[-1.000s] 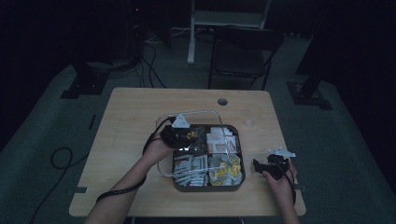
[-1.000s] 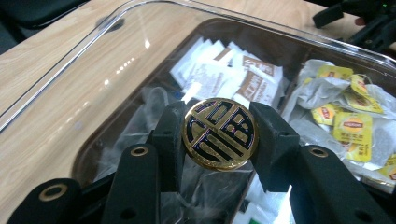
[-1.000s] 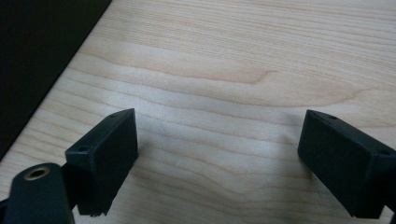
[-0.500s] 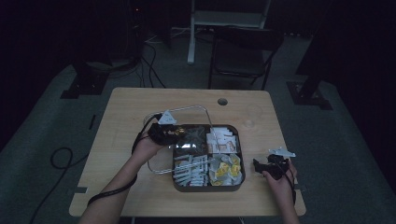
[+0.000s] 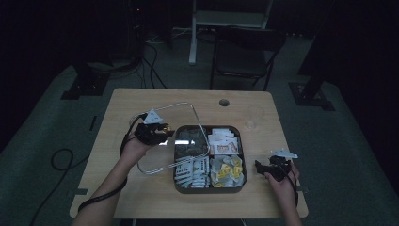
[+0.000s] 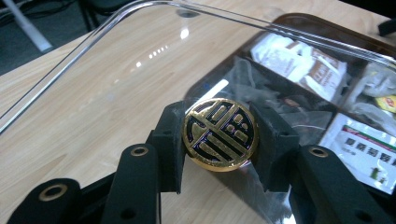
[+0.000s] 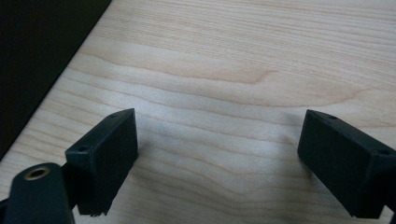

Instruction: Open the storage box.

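- Clear lid (image 5: 171, 136) hangs tilted, partly over the tray's (image 5: 181, 187) left side and partly over bare table (image 5: 117, 197), lifted by its round gold-and-black knob (image 6: 220, 134).
- Left gripper (image 6: 219, 135) has its jaws pinched on that knob from both sides; in the high view it (image 5: 153, 133) sits left of the tray.
- Tray holds four compartments of packets and sachets, seen through the lid in the left gripper view.
- Right gripper (image 5: 272, 168) rests near the table's right edge, jaws spread wide over bare wood (image 7: 224, 107).
- Clear cup (image 5: 254, 117) stands behind the tray.
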The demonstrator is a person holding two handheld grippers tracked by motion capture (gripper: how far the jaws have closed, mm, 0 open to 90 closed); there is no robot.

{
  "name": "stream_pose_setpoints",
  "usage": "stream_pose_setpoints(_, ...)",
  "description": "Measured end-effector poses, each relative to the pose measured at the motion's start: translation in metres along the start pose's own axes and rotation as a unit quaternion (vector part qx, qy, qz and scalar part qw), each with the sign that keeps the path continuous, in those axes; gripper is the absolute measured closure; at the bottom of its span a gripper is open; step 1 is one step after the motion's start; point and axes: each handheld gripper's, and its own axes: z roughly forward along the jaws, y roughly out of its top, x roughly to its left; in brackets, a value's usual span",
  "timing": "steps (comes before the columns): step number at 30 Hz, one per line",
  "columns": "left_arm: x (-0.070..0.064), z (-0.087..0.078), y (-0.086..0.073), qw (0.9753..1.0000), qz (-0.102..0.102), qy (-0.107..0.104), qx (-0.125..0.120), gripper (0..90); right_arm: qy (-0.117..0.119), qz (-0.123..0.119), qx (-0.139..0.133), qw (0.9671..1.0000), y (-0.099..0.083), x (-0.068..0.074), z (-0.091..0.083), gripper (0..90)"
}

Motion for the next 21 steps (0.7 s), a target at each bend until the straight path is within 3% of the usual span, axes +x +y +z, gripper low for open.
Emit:
stream_pose_setpoints(9, 0.019, -0.018, -0.012, 0.9993, -0.024, 0.027, -0.008, 59.6, 0.0, 0.0, 0.0, 1.0, 0.0, 0.0, 0.0, 11.7)
stream_pose_setpoints(21, 0.042, -0.035, -0.032, 0.9966, -0.053, 0.063, -0.006, 59.6, 0.0, 0.0, 0.0, 1.0, 0.0, 0.0, 0.0, 11.7)
